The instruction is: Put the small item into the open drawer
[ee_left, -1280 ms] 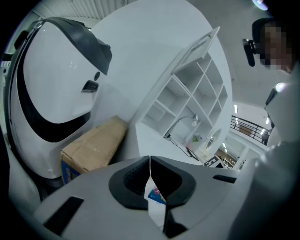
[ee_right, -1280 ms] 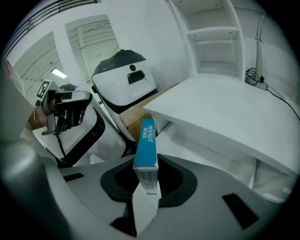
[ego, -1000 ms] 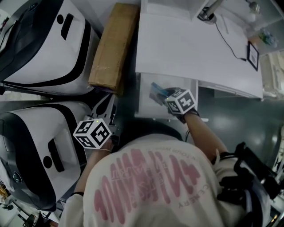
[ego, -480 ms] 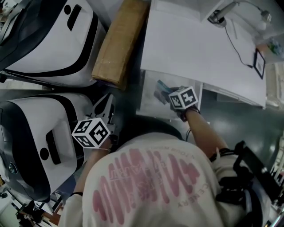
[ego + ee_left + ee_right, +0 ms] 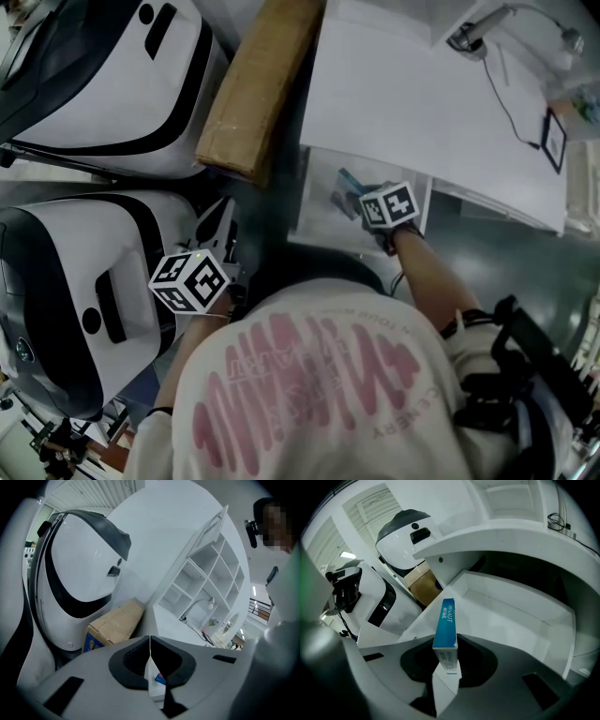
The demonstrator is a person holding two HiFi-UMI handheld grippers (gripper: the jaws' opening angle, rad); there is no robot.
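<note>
Right hand-held gripper (image 5: 446, 666) lower over drawer (image 5: 513, 613), clamped on box (image 5: 445, 625); left hand-held gripper (image 5: 150, 667) together.

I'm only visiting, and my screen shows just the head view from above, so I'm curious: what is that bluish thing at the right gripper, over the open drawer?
Observer: The right gripper view shows a slim blue-and-white box, clamped edge-on in the right gripper.
Operator: Is it inside the drawer already?
Observer: Not set down yet. In that view the box is held over the open white drawer, pointing into it.
Operator: And the left gripper, is it carrying anything?
Observer: No. The left gripper view shows the left gripper with its jaws together and nothing between them, facing a cardboard box.
</note>
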